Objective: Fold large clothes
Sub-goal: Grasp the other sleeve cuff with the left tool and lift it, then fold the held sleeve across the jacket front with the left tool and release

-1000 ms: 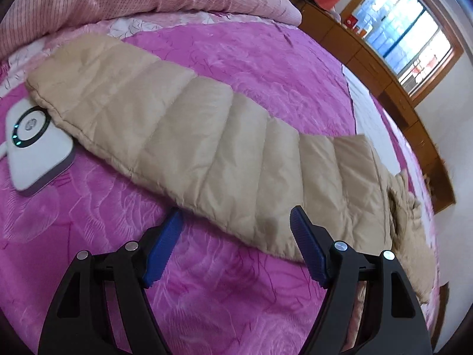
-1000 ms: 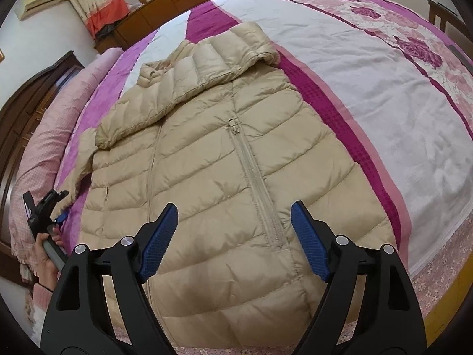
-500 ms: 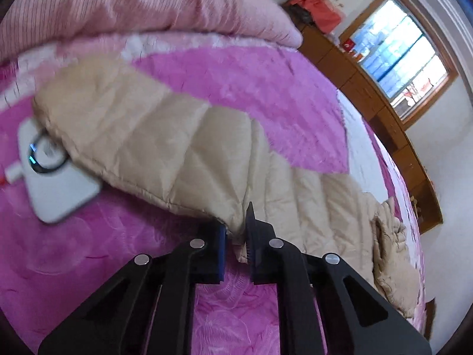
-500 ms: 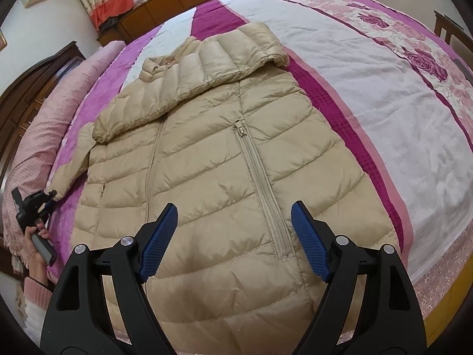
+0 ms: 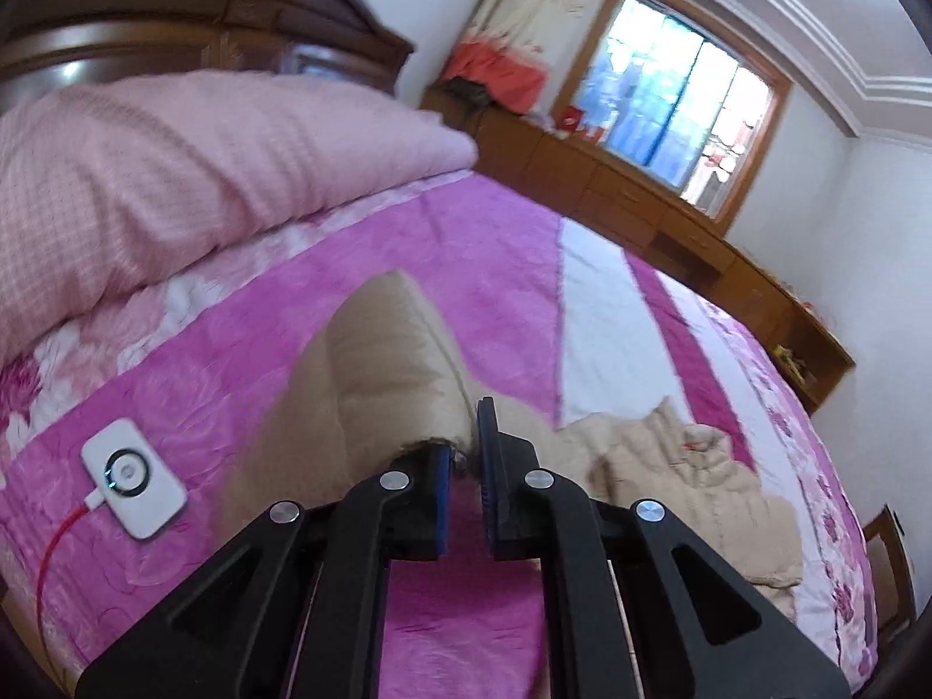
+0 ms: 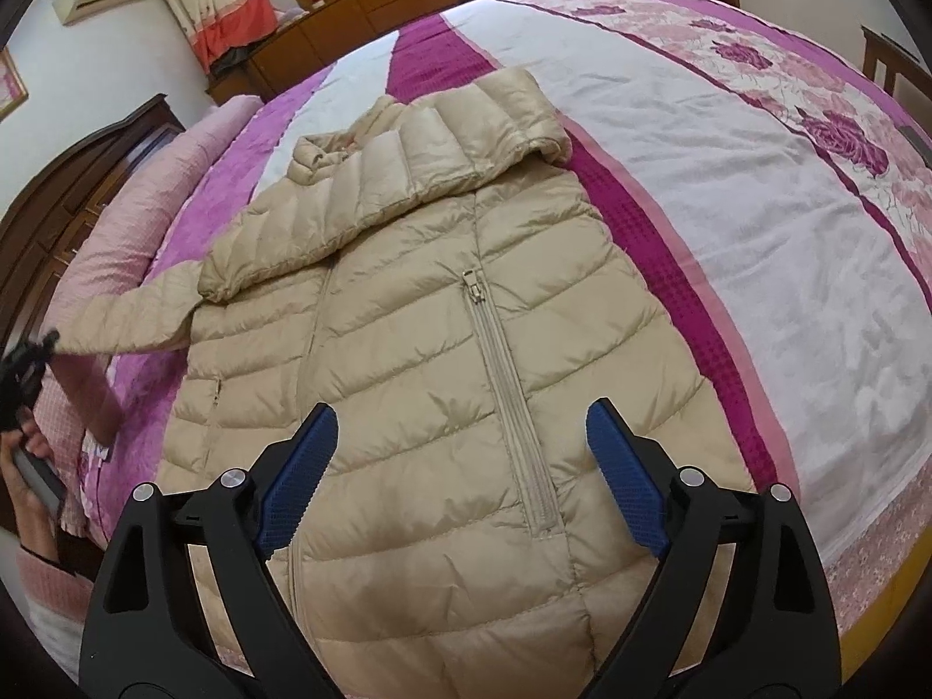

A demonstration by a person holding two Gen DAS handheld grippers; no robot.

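Since a second ago: left gripper (image 5: 463, 466) gone from wide apart over the flat sleeve to clamped on sleeve (image 5: 373, 384) edge, sleeve now lifted off the bedspread (image 5: 244, 349) and bunched up toward the camera. In right wrist view, same sleeve pulled out taut to the left, off the bed surface, ending at left gripper (image 6: 23, 364) at frame edge, held in a hand (image 6: 29, 466). Left jaws just been closing, blue pads pinching beige fabric between them, small gap left at the tips.

Right gripper (image 6: 460, 477) barely shifted, jaws just been opening a bit wider, now well apart, nothing between the pads, hanging above lower front of the jacket (image 6: 419, 349). No contact seen.

Beige quilted down jacket lying front-up, zipped, on the pink and white bedspread, hem nearest right gripper, collar far end toward the window side. Other sleeve (image 6: 408, 169) folded across the chest, cuff at right near the magenta stripe.

White device (image 5: 134, 486) with ring light and red cable (image 5: 64, 530) on bedspread left of lifted sleeve, apart from it. Pink pillow (image 5: 192, 175) behind, against dark wood headboard (image 5: 175, 17). Left view blurred.
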